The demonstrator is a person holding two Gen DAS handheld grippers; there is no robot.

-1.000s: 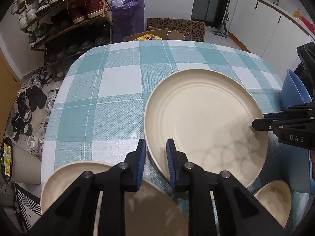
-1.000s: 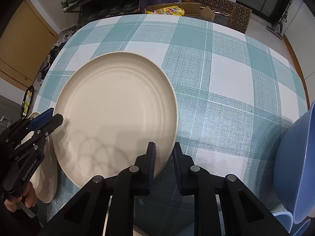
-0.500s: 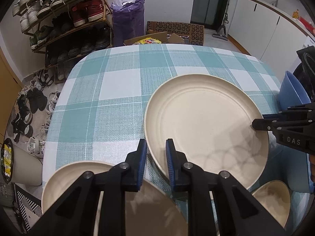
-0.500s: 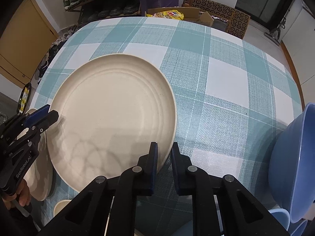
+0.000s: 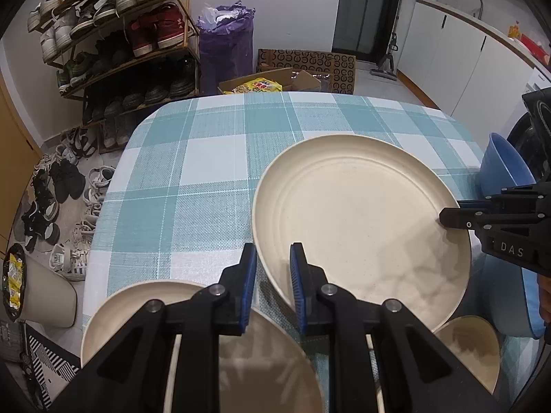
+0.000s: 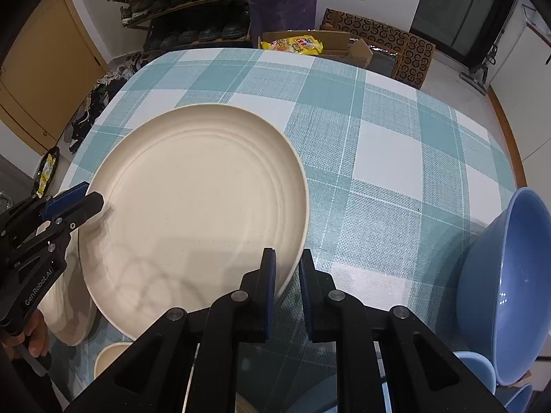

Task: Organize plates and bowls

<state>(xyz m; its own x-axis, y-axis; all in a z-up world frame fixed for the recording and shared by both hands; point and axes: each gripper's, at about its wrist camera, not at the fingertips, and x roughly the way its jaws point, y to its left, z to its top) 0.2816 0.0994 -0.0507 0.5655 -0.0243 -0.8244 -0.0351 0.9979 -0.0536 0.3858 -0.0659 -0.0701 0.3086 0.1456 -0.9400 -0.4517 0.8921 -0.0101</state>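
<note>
A large cream plate [image 5: 361, 227] [image 6: 193, 206] is held over the teal checked tablecloth [image 5: 213, 158] by both grippers. My left gripper [image 5: 272, 256] is shut on its left rim, which runs between the blue pads. My right gripper [image 6: 287, 260] is shut on the opposite rim. Each gripper also shows in the other's view, the right gripper [image 5: 446, 218] and the left gripper [image 6: 91, 203], each pinching the plate's edge. A second cream plate [image 5: 137, 309] [image 6: 69, 309] lies below my left gripper. A small cream bowl [image 5: 468, 344] [image 6: 110, 358] sits near the front edge.
A big blue bowl [image 6: 509, 285] [image 5: 499, 168] stands tilted at the table's right side, with more blue bowls [image 6: 478, 368] below it. Beyond the table are a shoe rack [image 5: 120, 44], a purple bag [image 5: 225, 48] and cardboard boxes [image 6: 375, 51]. A hand [image 6: 32, 340] grips the left tool.
The right gripper's jaws have narrowed onto the plate's rim. Both views now take in a little more of the room beyond the table. The left gripper's hold is unchanged.
</note>
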